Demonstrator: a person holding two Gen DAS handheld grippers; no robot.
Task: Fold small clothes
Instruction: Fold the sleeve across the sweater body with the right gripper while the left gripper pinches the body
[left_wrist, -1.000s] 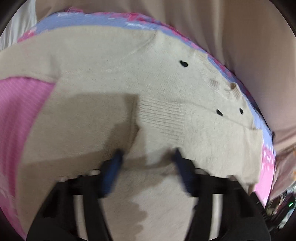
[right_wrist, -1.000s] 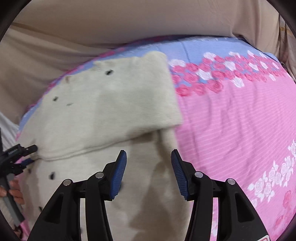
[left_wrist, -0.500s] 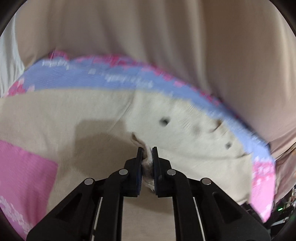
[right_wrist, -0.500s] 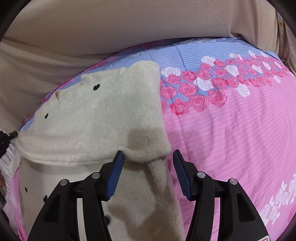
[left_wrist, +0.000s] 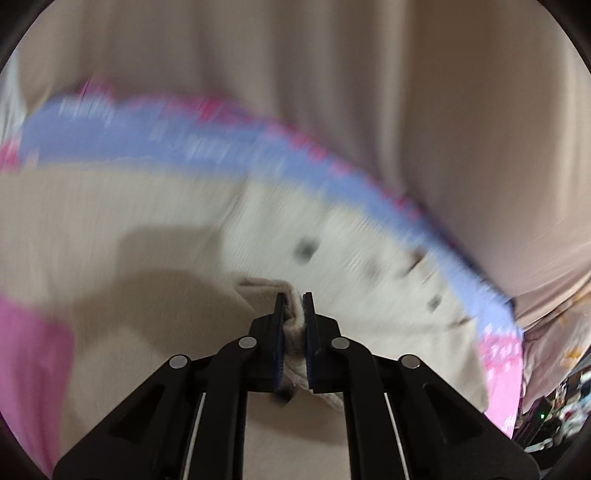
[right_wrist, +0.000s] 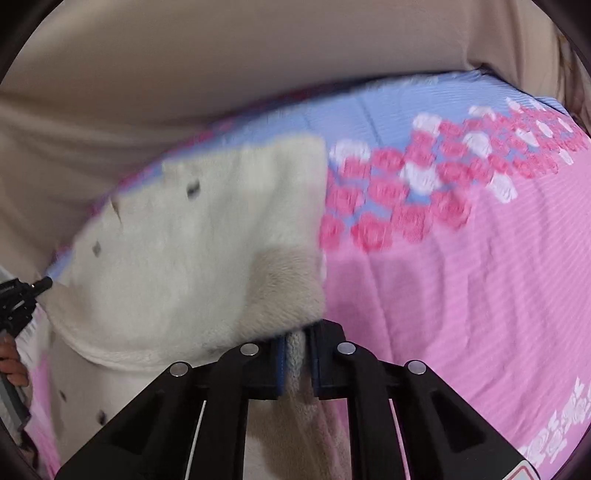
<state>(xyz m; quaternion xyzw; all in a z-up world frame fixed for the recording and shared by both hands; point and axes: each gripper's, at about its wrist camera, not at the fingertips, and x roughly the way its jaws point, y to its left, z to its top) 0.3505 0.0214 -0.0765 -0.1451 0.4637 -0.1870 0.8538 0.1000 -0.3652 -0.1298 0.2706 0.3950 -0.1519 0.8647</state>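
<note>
right view alone shows rose-printed pink bedsheet (right_wrist: 461, 277); cream fuzzy knit sweater (right_wrist: 192, 266) dark-dotted, folded; left tool (left_wrist: 294, 312) clamped on sweater edge; right tool (right_wrist: 297, 354) closing on fold.

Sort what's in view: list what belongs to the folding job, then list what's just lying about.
In the job:
cream sweater
left gripper, shut on its edge
right gripper, closing on its fold

Lying about:
floral bedsheet
beige curtain

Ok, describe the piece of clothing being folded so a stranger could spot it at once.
On the pink bedsheet with roses lies a cream fuzzy sweater, the only garment there. Small dark dots speckle it, and both grippers pinch its edge.
</note>
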